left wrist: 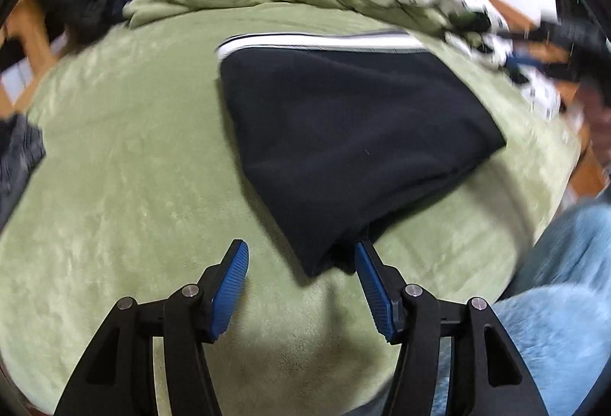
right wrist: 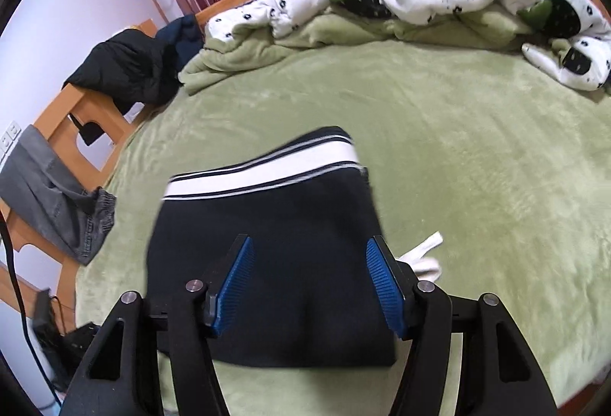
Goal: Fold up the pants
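On the green bed, folded pants are lying flat, your right claw is hovering spread above them, your left claw is gaping empty beside their near corner.

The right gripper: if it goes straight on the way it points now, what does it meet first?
Most likely the folded dark pants. The right gripper hangs open right over them, nothing between its fingers. The gap to the cloth is hard to judge.
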`<state>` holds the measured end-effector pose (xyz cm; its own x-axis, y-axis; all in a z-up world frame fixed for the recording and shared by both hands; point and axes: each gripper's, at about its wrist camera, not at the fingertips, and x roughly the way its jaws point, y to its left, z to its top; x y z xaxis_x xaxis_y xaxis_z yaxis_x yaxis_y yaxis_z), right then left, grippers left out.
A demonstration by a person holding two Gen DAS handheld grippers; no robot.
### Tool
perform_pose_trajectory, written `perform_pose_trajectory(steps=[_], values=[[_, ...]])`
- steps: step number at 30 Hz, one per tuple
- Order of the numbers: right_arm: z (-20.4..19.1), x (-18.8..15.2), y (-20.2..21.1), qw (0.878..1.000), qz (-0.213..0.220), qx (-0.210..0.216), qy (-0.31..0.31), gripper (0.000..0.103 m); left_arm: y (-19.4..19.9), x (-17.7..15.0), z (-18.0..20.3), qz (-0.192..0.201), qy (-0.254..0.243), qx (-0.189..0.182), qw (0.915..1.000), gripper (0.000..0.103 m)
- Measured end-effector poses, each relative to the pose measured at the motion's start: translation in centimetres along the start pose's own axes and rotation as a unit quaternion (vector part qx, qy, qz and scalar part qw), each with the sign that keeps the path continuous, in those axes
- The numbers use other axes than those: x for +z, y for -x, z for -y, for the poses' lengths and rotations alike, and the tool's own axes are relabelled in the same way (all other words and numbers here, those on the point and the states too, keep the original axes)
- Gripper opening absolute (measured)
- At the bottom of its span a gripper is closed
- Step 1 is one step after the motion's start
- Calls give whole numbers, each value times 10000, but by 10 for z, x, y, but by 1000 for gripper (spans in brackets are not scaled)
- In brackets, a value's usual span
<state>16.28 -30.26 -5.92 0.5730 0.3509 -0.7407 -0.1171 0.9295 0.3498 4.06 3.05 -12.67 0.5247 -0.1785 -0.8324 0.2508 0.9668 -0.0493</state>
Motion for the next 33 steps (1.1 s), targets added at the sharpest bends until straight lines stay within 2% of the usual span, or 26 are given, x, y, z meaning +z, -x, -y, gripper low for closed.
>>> perform_pose_trajectory(steps=[2,6,9,10,13,16,17,18,19,21,22,25,26,27,28,29,30,33], values=[[-13,-9,13,9999,-51,84,-91,62,-3,-3,15,-1,-387,264,9989,56],[-20,-32,22,9984,9,452,-329,62,-12,-9,33,-55,-1143,816,9901,56],[-20,-46,15,9983,-187,446,-334,62,-16,-10,41,12,-1332,925,9868,56],[-20,-48,14,9985,-249,392,-292,62,-18,-9,42,45,-1293,895,9876,56],[-17,-47,20,9993,-83,285,-225,62,-30,-3,43,48,-1129,971,9888,56],[-5,-46,17,9986,-123,335,-384,62,-38,3,35,238,-665,974,9927,53],[-1,-46,15,9984,-143,329,-440,62,-38,5,32,372,-518,996,9930,28],[4,-45,12,9979,-199,319,-533,62,-35,6,29,513,-413,1152,9912,16],[7,-44,10,9976,-236,324,-569,62,-26,8,23,740,-199,1211,9897,16],[14,-44,7,9967,-335,339,-653,62,-11,6,10,1094,246,906,9895,16],[17,-44,7,9964,-345,346,-689,62,-7,5,3,1131,477,799,9892,16],[26,-44,9,9957,-329,365,-788,62,-33,-6,-10,599,777,666,9929,17],[28,-45,8,9955,-333,347,-819,62,-39,-11,-11,485,831,621,9934,20],[29,-44,8,9954,-339,335,-831,62,-39,-16,-10,510,824,588,9936,21],[31,-44,7,9953,-351,336,-838,62,-34,-20,-8,575,795,575,9935,28],[31,-44,6,9952,-364,342,-837,62,-28,-21,-8,532,801,530,9940,41],[31,-44,5,9952,-387,348,-831,62,-23,-22,-11,429,861,447,9944,45],[30,-42,4,9958,-434,394,-703,62,-2,-25,-26,473,1178,-29,9919,46]])
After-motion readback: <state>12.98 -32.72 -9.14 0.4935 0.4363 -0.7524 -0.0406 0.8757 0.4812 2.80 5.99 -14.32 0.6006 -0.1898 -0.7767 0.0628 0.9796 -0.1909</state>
